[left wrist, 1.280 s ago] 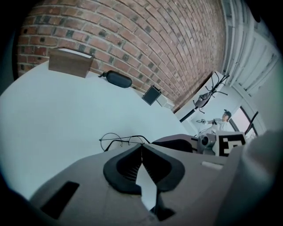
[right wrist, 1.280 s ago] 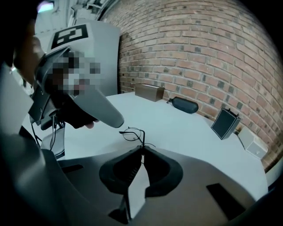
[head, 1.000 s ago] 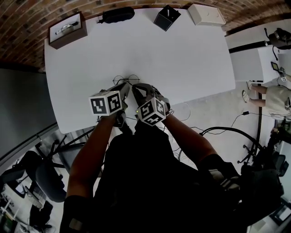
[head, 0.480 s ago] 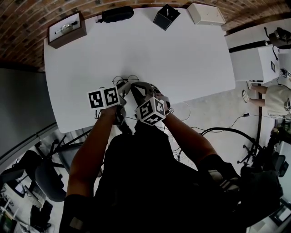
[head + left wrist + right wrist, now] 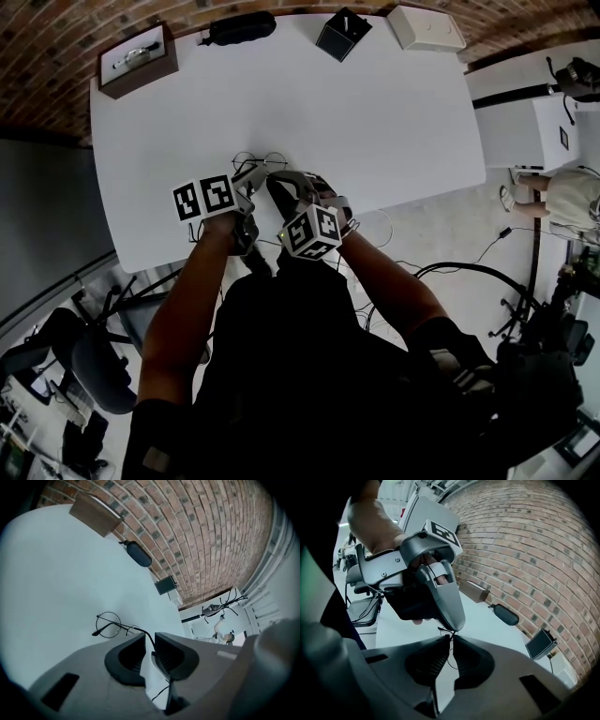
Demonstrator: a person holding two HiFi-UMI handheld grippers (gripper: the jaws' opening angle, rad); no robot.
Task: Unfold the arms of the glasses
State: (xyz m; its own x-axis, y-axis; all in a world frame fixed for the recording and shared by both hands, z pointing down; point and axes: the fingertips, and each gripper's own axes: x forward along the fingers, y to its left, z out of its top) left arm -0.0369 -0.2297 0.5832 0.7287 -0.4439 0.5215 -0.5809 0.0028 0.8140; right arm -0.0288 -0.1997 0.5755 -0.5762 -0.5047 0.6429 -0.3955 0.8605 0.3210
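Glasses [image 5: 274, 160] near side hidden under left tongs [image 5: 248, 172], right tongs [image 5: 273, 181]; brown box [image 5: 139, 60] contents too small.

The glasses [image 5: 258, 164] are placed at 7 o'clock from the middle of the table [image 5: 394, 122], near its front edge. Along the far edge are set a tray [image 5: 139, 61] at 10 o'clock, a case [image 5: 242, 30] at 11, a small box [image 5: 343, 36] at 1 and a flat box [image 5: 426, 30] at 2.

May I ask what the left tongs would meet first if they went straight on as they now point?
Probably the glasses: the left tongs, whose jaws have just been closing with one thin arm between them, aim at the round lenses.
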